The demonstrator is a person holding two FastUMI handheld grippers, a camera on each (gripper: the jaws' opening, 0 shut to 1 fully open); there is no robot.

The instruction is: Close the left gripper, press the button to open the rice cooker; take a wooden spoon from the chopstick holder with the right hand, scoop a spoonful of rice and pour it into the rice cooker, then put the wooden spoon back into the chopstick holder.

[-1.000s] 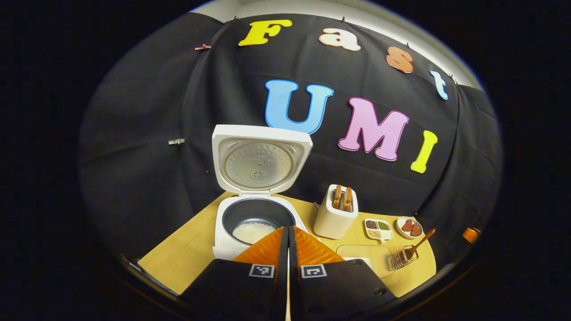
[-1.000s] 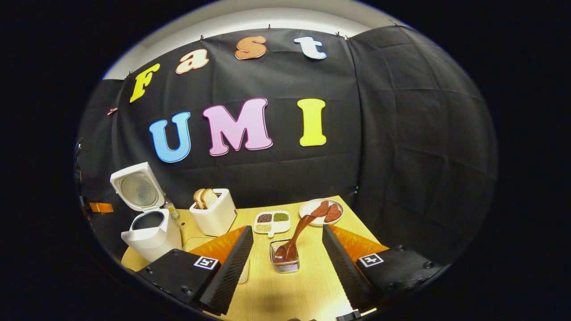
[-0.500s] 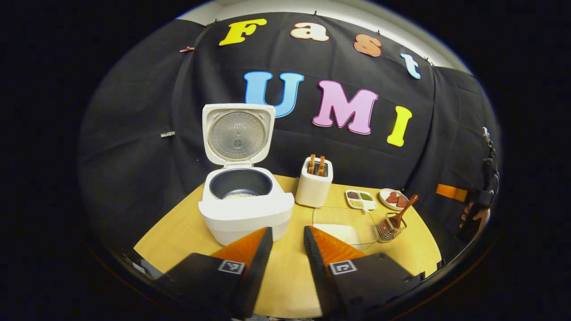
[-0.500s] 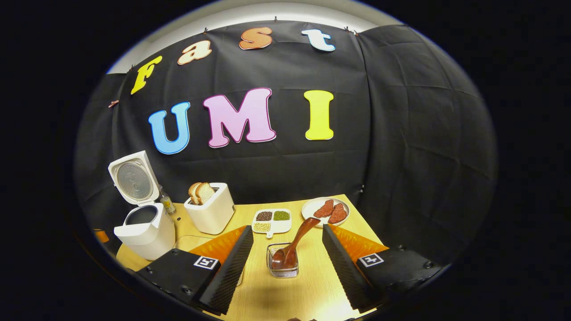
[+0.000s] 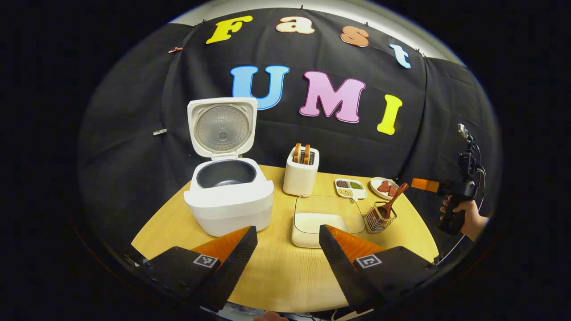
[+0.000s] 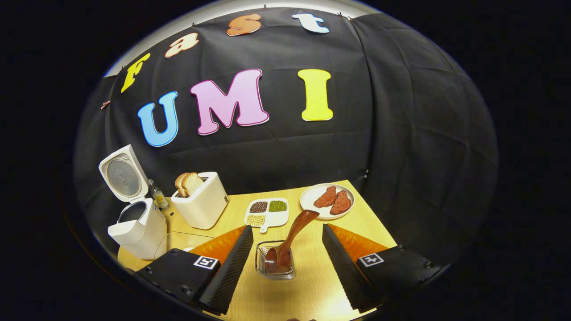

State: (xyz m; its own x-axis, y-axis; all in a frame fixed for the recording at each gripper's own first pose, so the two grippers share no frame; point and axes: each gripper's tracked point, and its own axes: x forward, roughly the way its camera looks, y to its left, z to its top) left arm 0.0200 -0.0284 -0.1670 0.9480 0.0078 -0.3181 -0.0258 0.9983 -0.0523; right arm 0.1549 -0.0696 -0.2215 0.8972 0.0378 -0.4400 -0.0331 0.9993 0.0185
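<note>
Left gripper view: left gripper (image 5: pixel 287 243) jaws wide, empty, over table (image 5: pixel 276 276) | rice cooker (image 5: pixel 228 198) lid up, at 11 o'clock | rice tray (image 5: pixel 328 218) at 12-1 | right gripper view: right gripper (image 6: pixel 285 245) spread wide, empty | wooden spoon (image 6: pixel 290 240) leaning in chopstick holder (image 6: pixel 274 265) btwn fingers, untouched

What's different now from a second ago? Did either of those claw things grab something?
Nothing was grabbed. The left gripper, shut and close over the rice cooker a second ago, has opened and pulled back. The right gripper eased closer to the wooden spoon in the chopstick holder. Unchanged: cooker lid up, spoon in holder, right gripper open.
</note>
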